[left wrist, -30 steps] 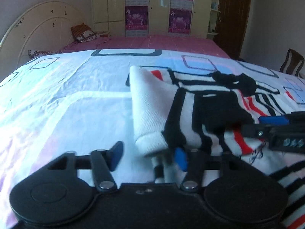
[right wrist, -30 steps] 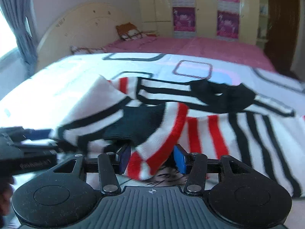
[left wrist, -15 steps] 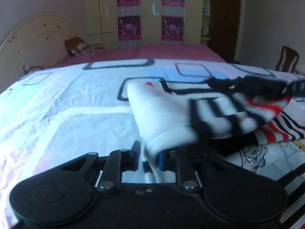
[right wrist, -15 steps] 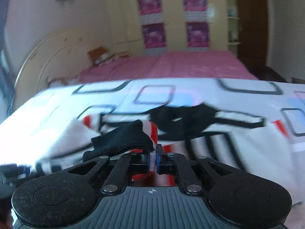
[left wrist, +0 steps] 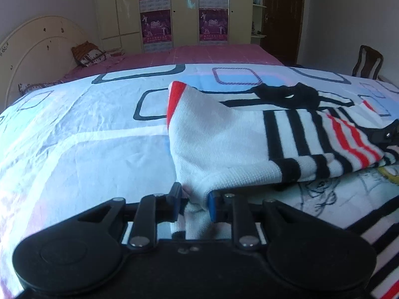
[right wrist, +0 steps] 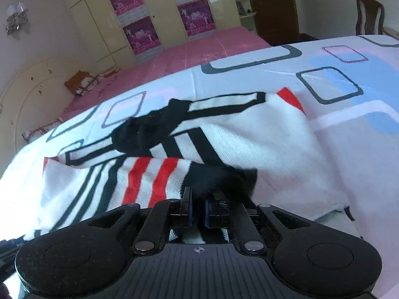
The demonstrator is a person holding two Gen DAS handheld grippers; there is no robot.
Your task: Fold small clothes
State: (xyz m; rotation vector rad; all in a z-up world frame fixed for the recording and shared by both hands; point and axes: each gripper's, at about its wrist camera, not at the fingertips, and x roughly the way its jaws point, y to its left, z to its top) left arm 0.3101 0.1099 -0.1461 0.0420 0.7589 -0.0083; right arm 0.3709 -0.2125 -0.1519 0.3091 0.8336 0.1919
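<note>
two grippers are holding one small sweater. the left gripper jaws are opening a little now, but white cloth from the near corner is still sitting between them. the right gripper jaws are squeezing tight on the black cuff of a sleeve. a second ago both were open wide and the sleeve was hanging out to the side. now it is lying across the middle of the sweater on the bed cover, so one side fold is looking nearly done.
</note>
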